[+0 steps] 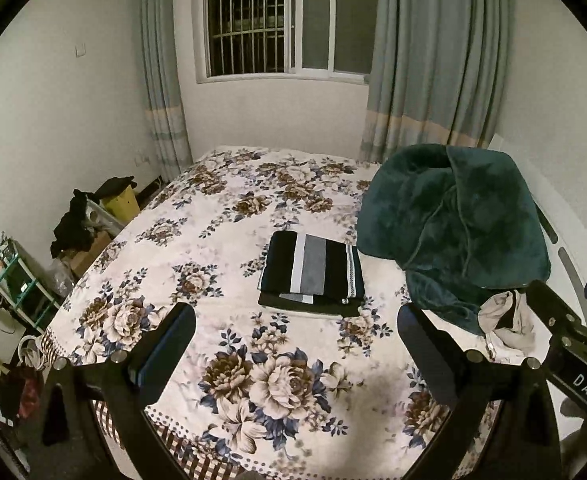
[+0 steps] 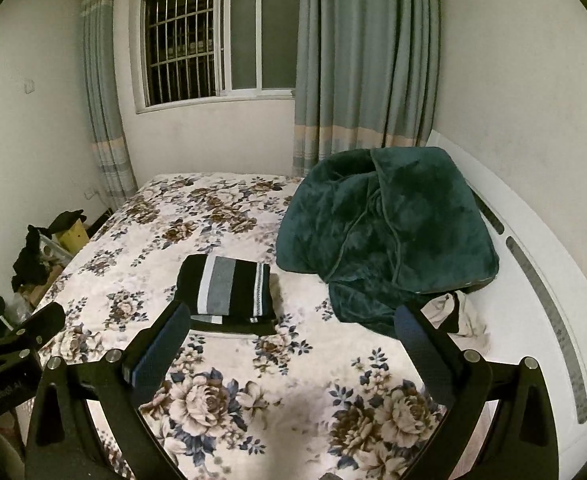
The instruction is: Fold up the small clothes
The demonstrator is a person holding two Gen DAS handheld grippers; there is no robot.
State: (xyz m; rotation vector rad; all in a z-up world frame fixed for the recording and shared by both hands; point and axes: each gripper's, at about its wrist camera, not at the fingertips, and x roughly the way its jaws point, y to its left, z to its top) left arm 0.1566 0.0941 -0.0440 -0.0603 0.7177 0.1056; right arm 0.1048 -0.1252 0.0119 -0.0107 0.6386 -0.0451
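Note:
A folded black garment with white and grey stripes [image 1: 312, 273] lies flat on the floral bedspread [image 1: 229, 376], atop another dark folded piece. It also shows in the right wrist view [image 2: 229, 290]. A crumpled beige and black small garment [image 1: 507, 322] lies at the right, under the edge of the green blanket; it shows in the right wrist view too [image 2: 455, 314]. My left gripper [image 1: 296, 330] is open and empty, above the bed's near part. My right gripper [image 2: 291, 332] is open and empty, just short of the folded stack.
A bulky dark green blanket [image 1: 453, 228] is heaped on the bed's right side [image 2: 385, 236]. A white headboard [image 2: 541, 280] runs along the right. Clutter, boxes and a shelf [image 1: 17, 276] stand on the floor at left. Window and curtains are behind.

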